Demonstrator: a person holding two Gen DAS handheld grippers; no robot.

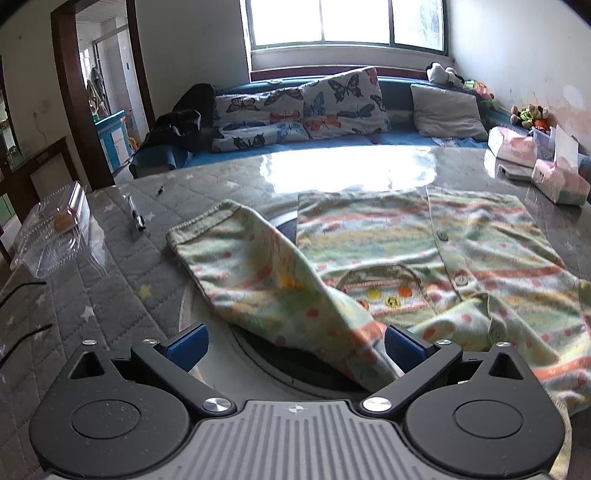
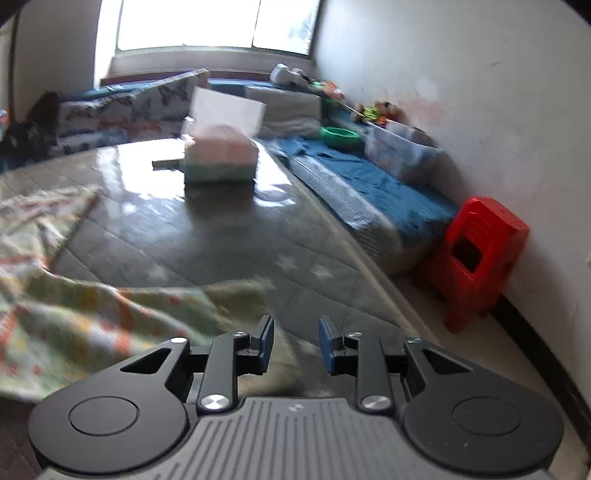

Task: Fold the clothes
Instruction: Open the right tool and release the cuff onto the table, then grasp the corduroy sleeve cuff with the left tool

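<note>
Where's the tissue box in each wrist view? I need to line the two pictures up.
Left wrist: tissue box sits at the far right edge, on the table beyond the striped shirt.
Right wrist: tissue box stands upper centre, blurred, past the shirt at lower left.
Shared landmark: the bright window behind the sofa.

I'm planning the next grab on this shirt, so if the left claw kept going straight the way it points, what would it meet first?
Probably the shirt's sleeve. The left claw stands wide open, and the sleeve lies across the table right ahead of its gap, the cloth already at one blue pad. Depth is hard to judge through the fisheye.
</note>
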